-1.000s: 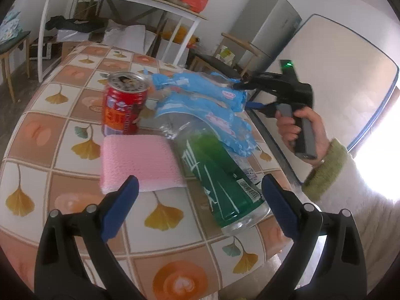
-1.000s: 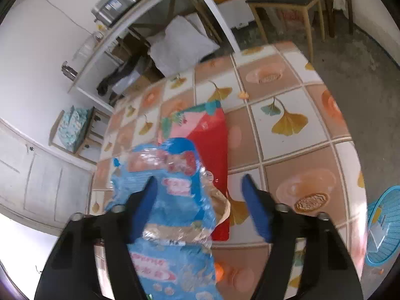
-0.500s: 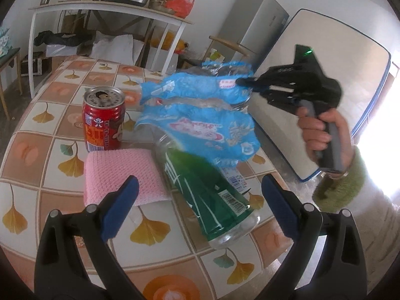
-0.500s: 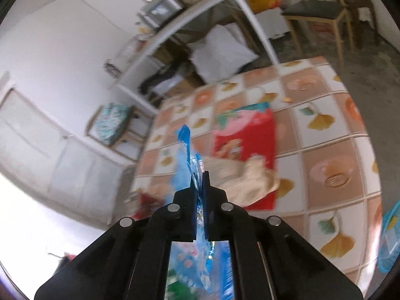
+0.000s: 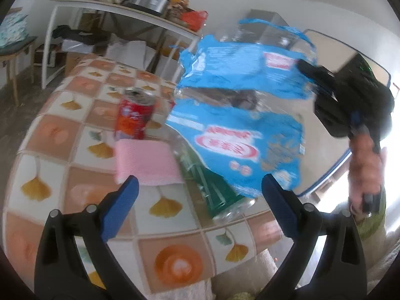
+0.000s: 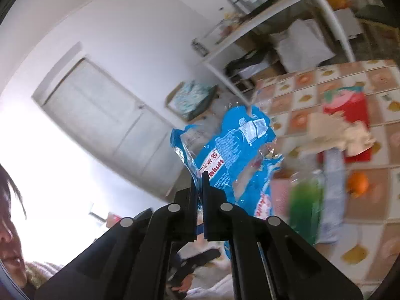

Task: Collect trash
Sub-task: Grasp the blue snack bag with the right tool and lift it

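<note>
My right gripper (image 6: 199,175) is shut on a blue plastic wrapper (image 6: 232,145) and holds it in the air beside the table. In the left wrist view the wrapper (image 5: 240,115) hangs from the right gripper (image 5: 307,68), above a green plastic bottle (image 5: 212,187) lying on the table. My left gripper (image 5: 197,195) is open and empty, low over the table's near edge. A red can (image 5: 133,117) stands behind a pink cloth (image 5: 145,162).
The table has a tiled ginkgo-leaf cloth (image 5: 50,155). In the right wrist view a red packet (image 6: 350,115), crumpled beige paper (image 6: 335,132) and an orange (image 6: 357,182) lie on it. A white shelf table (image 5: 112,12) stands behind.
The right gripper shut on the blue wrapper and lifted it off the table, swinging it up and to the right. The left gripper stayed open and drew slightly nearer.
</note>
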